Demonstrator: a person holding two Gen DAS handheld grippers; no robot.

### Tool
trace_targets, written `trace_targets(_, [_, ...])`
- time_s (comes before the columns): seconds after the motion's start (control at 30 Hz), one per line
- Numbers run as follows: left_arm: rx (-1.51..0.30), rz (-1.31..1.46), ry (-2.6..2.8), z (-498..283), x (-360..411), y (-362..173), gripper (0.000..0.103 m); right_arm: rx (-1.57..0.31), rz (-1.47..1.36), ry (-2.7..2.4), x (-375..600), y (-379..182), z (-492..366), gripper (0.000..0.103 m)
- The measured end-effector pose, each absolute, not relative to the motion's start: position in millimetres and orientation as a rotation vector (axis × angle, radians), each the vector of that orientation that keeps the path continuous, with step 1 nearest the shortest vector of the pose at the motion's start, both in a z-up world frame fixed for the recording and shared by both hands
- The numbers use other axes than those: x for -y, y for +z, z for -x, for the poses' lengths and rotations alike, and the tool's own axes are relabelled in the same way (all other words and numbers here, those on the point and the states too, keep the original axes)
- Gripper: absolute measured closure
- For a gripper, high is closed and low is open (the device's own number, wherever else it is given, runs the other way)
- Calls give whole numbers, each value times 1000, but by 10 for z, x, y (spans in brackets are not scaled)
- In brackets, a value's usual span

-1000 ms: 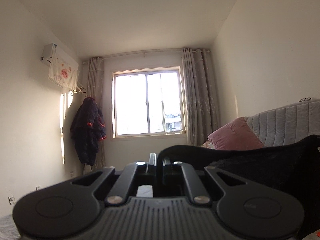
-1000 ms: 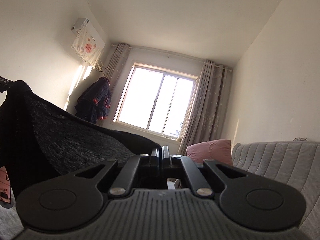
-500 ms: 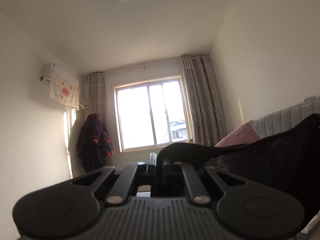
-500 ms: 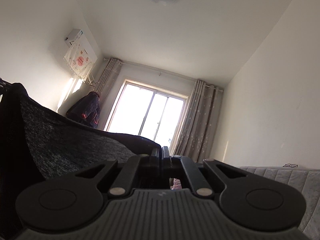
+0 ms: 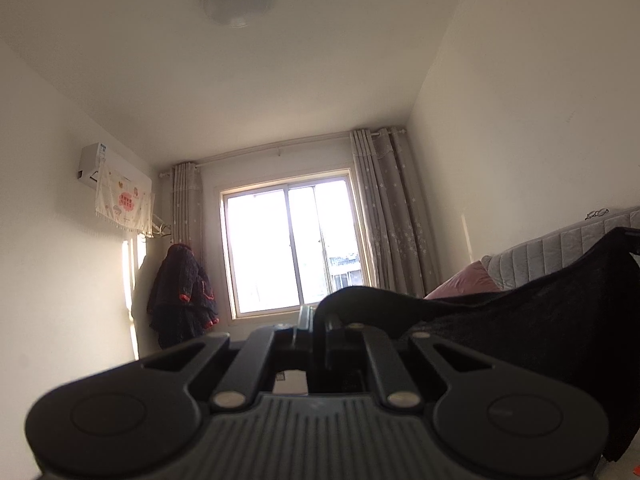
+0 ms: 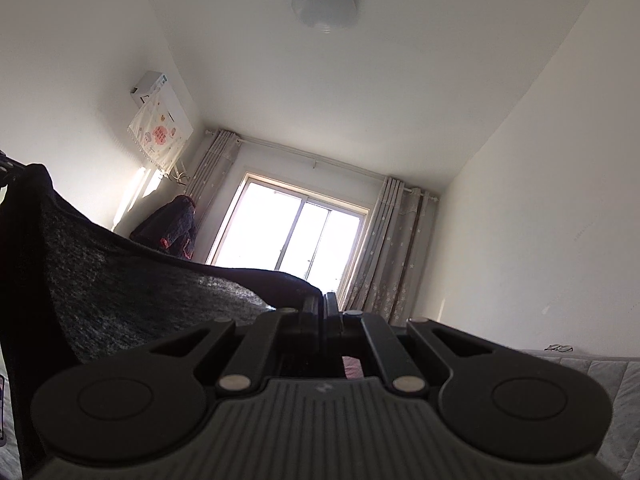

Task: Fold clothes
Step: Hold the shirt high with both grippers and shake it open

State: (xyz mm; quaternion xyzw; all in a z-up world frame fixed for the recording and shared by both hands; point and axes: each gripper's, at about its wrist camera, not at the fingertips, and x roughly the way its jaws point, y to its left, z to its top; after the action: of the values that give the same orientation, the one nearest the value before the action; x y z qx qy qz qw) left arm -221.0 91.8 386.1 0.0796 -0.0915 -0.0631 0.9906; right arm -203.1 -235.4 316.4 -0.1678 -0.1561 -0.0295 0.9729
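**Dark garment held aloft between two grippers**

Left wrist view: the left gripper (image 5: 316,316) pinches the dark garment (image 5: 532,316), which stretches off to the right.

Right wrist view: the right gripper (image 6: 323,304) clamps the other edge. Both hands should lift evenly, keeping the cloth taut.

Left gripper (image 5: 316,320): matt black plastic, ribbed grey housing, dull metal rivets. Right gripper (image 6: 323,304): same finish.
Garment (image 6: 132,280): dark knitted cloth, coarse and flecked, pinched between each pair of jaws.
Headboard (image 5: 560,248), right of the left jaws: grey quilted fabric.
Pillow (image 5: 464,284): pink soft cloth.
Curtains (image 5: 396,216), beyond the jaws: thin grey fabric, star print.
Ceiling lamp (image 6: 323,3): smooth white plastic or glass; cannot tell which.
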Motion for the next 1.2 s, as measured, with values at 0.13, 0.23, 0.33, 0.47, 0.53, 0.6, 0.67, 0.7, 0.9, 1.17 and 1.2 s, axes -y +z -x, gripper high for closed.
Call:
trace_targets(0.13, [193,-176,-124,2359,-923,3960,98,316,346,-69,2344,3263,2152,102])
trace_targets(0.23, [181,-192,-121,2349,-912,3971,98,309,360,-74,2316,3286,2140,102])
trace_targets(0.33, [161,-204,-119,2278,-897,3940,98,291,375,-79,2287,3258,2051,102])
trace_targets(0.47, [117,-214,-118,2056,-865,3803,98,246,390,-77,2254,3154,1811,102])
trace_targets(0.53, [88,-218,-111,1890,-865,3711,98,222,392,-76,2259,3071,1654,102])
trace_targets(0.6, [56,-217,-101,1707,-836,3597,98,198,393,-75,2263,2986,1494,102])
trace_targets(0.67, [20,-210,-90,1498,-832,3476,98,169,380,-71,2285,2899,1297,102])
trace_targets(0.7, [2,-206,-85,1393,-830,3416,98,153,372,-70,2305,2858,1198,102])
trace_targets(0.9, [-77,-223,-43,819,-739,3043,98,64,369,-82,2299,2523,639,102])
trace_targets(1.17, [-120,-285,1,16,-431,2724,98,-19,344,-123,2265,2267,-56,102])
trace_targets(1.2, [-126,-292,5,-102,-389,2681,98,-27,340,-130,2265,2235,-147,102])
